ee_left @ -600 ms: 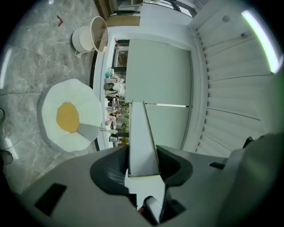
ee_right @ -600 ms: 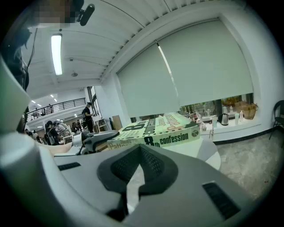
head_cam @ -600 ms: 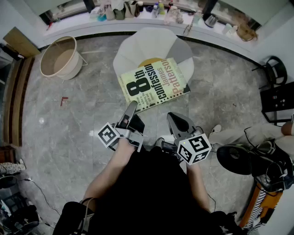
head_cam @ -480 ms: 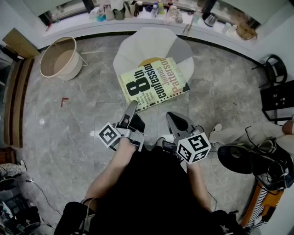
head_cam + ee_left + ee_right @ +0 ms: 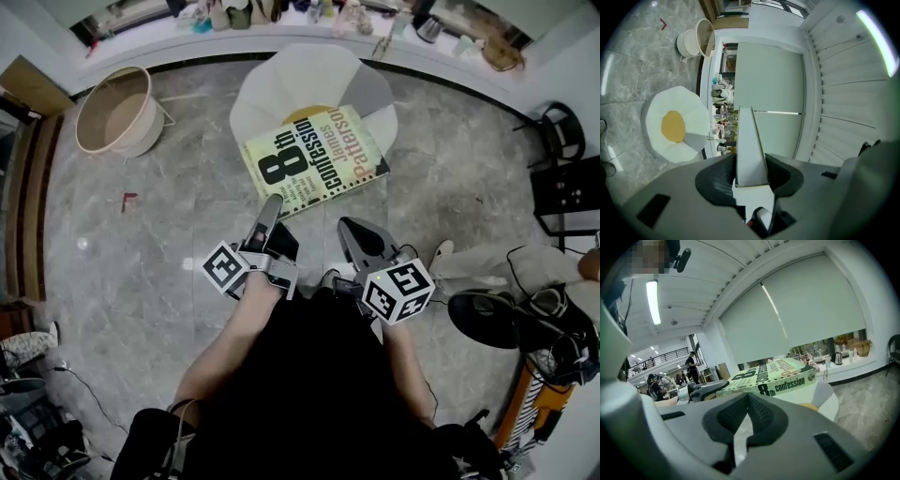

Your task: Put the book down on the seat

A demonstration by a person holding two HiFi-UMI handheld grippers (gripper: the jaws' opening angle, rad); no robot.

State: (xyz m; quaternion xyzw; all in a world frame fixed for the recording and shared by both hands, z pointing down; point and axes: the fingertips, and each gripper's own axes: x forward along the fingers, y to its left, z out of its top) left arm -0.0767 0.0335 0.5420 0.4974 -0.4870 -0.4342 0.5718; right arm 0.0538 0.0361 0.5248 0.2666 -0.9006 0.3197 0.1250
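— Left gripper [image 5: 270, 208]: clamped on what?
— On the book [image 5: 314, 159], pinched at its near edge, jaws narrowed to its thickness.
— And placed where?
— Over the seat [image 5: 272, 84], cover up, nearly flat, hiding most of the yellow centre [image 5: 673, 126] from above. Cannot tell whether touching the seat or just above it.
— Right gripper [image 5: 356, 234]?
— Empty, jaws together, hanging just beside the left, short of the book, above the floor [image 5: 141, 244].
— Anything else near?
— A round tub [image 5: 117, 112] on the floor, well left of the seat.
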